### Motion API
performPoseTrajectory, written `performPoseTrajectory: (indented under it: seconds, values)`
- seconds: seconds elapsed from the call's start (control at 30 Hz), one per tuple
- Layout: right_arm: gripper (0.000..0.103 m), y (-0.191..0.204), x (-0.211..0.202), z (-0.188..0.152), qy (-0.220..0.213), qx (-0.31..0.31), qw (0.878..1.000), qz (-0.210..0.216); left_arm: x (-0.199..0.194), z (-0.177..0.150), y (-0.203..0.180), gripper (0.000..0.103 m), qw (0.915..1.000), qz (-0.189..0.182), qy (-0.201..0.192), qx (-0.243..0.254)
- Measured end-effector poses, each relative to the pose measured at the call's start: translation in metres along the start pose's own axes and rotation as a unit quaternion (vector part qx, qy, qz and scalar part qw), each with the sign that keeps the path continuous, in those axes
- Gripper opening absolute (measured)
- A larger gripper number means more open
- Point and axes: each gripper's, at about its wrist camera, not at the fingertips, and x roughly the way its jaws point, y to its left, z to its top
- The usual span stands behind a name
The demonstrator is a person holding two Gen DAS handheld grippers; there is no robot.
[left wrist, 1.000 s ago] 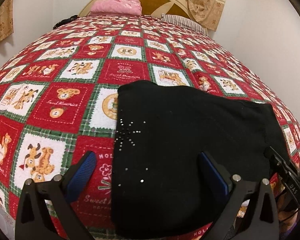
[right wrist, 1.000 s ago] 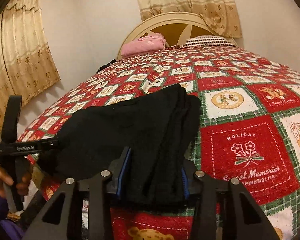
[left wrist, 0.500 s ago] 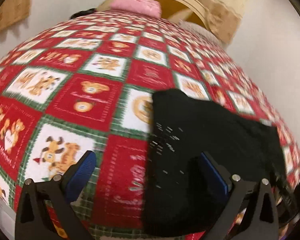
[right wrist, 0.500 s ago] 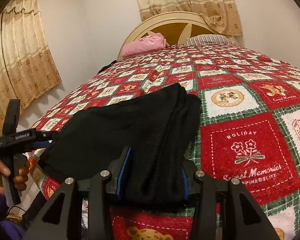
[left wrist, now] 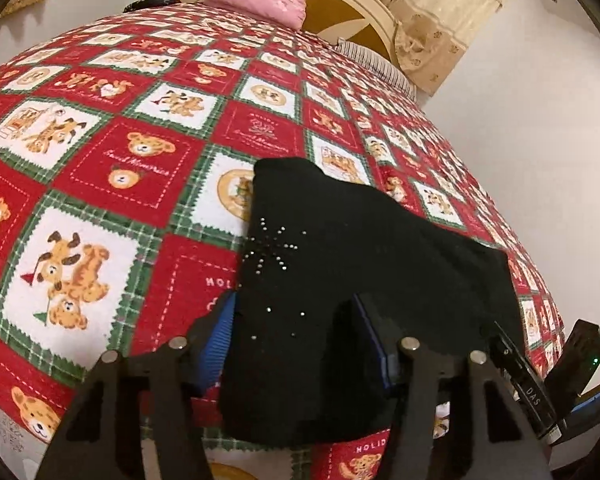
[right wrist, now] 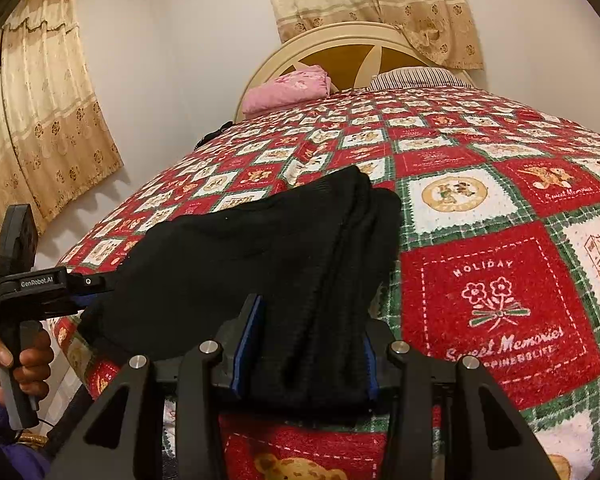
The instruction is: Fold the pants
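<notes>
The black pants (left wrist: 340, 264) lie folded on the red teddy-bear bedspread (left wrist: 112, 168) near the bed's front edge, with a rhinestone star on the left part. My left gripper (left wrist: 296, 332) is shut on the near left edge of the pants. My right gripper (right wrist: 306, 344) is shut on the thick folded right edge of the pants (right wrist: 260, 248). The left gripper's body (right wrist: 32, 288), held by a hand, shows at the left of the right wrist view. The right gripper's body (left wrist: 540, 384) shows at the right of the left wrist view.
A pink folded cloth (right wrist: 288, 88) and a striped pillow (right wrist: 416, 78) lie at the headboard (right wrist: 340, 52). Curtains (right wrist: 40, 120) hang on the left wall and behind the bed. The bed's front edge is just below both grippers.
My left gripper has moved in over the pants' left edge and closed on it; it was open before. My right gripper has stayed shut on the right edge.
</notes>
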Motion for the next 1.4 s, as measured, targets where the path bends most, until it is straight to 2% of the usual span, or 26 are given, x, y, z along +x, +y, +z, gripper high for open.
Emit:
performPoseTrajectory:
  seconds: [0.07,0.23,0.3,0.37,0.43,0.57,0.67,0.7,0.77,0.9,0.97,1.0,1.07,1.17,1.27,1.4]
  values:
    - [0.044,0.000,0.000,0.000,0.000,0.001,1.000,0.001,0.000,0.000,-0.001,0.057,0.9999,-0.008,0.005,-0.004]
    - [0.044,0.000,0.000,0.000,0.000,0.001,1.000,0.002,-0.004,0.000,0.006,0.058,0.9970,-0.065,0.010,-0.040]
    - [0.044,0.000,0.001,0.000,0.000,0.001,1.000,0.002,-0.001,0.000,0.018,0.060,0.9923,-0.089,0.014,-0.085]
    - [0.044,-0.001,0.000,0.000,0.000,0.001,1.000,0.002,0.000,-0.001,0.029,0.065,0.9839,-0.123,0.013,-0.129]
    - [0.044,-0.001,0.000,0.000,0.000,0.001,1.000,0.002,0.000,-0.001,0.031,0.065,0.9803,-0.133,0.014,-0.145]
    - [0.044,-0.001,0.001,0.000,0.000,0.000,1.000,0.002,-0.001,-0.003,0.015,0.072,0.9883,-0.109,0.005,-0.106]
    - [0.044,-0.001,0.001,0.000,-0.001,0.001,1.000,0.002,-0.001,-0.002,0.009,0.071,0.9908,-0.100,0.005,-0.091]
    - [0.044,0.000,0.001,0.000,-0.001,0.001,1.000,0.002,-0.001,-0.001,0.010,0.068,0.9909,-0.100,0.005,-0.091]
    - [0.044,-0.001,0.000,0.000,-0.002,0.000,1.000,0.001,0.002,0.000,0.014,0.022,0.9931,-0.078,0.013,-0.086]
    - [0.044,0.001,0.001,0.000,-0.004,-0.001,1.000,-0.001,0.002,0.001,0.018,0.019,0.9940,-0.067,0.013,-0.086]
    - [0.044,0.003,0.000,0.000,-0.006,-0.005,1.000,-0.006,-0.001,0.002,0.007,0.017,0.9981,-0.035,0.002,-0.051]
    - [0.044,0.005,0.000,0.000,-0.007,-0.009,1.000,-0.013,-0.003,0.002,-0.003,0.017,0.9998,-0.006,-0.007,-0.019]
    - [0.044,0.012,-0.001,-0.001,-0.009,-0.021,0.999,-0.027,-0.004,0.001,-0.019,0.015,0.9979,0.048,-0.025,0.036]
    - [0.041,0.025,-0.003,-0.002,-0.014,-0.050,0.997,-0.054,-0.003,-0.003,-0.041,0.014,0.9847,0.121,-0.052,0.114]
    - [0.037,0.038,-0.004,-0.003,-0.020,-0.080,0.994,-0.078,-0.001,-0.002,-0.045,0.013,0.9774,0.145,-0.060,0.142]
    - [0.033,0.044,-0.006,-0.002,-0.022,-0.089,0.992,-0.086,-0.008,0.001,-0.041,0.013,0.9784,0.138,-0.062,0.140]
